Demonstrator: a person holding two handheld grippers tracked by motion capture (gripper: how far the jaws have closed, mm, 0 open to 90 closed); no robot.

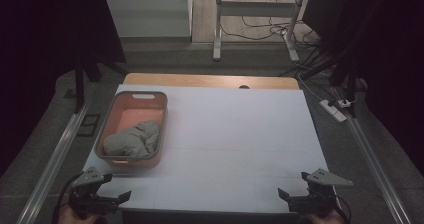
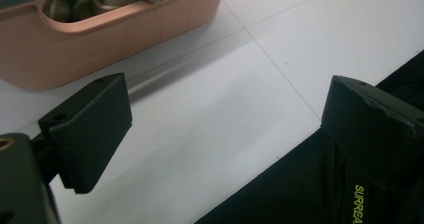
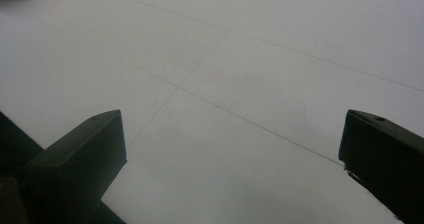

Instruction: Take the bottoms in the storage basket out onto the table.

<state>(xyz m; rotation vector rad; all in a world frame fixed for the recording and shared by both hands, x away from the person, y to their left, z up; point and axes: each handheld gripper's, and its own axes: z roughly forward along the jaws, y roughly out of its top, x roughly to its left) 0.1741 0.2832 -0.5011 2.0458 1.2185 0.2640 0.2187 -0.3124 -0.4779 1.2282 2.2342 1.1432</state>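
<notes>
Soft grey cloth waiting in the basket, both tools idle at the near edge

I see the grey cloth point(image 1: 134, 139) bunched in the near half of the pink basket point(image 1: 161, 115) on the worktop point(image 1: 235, 134), left side. My left tool point(image 1: 120, 198) and right tool point(image 1: 284, 196) both stand with jaws apart and nothing between them, well short of it. I judge the cloth light, limp and non-slippery; I would pinch a raised fold at its top, since it will drape and may snag the rim.
</notes>
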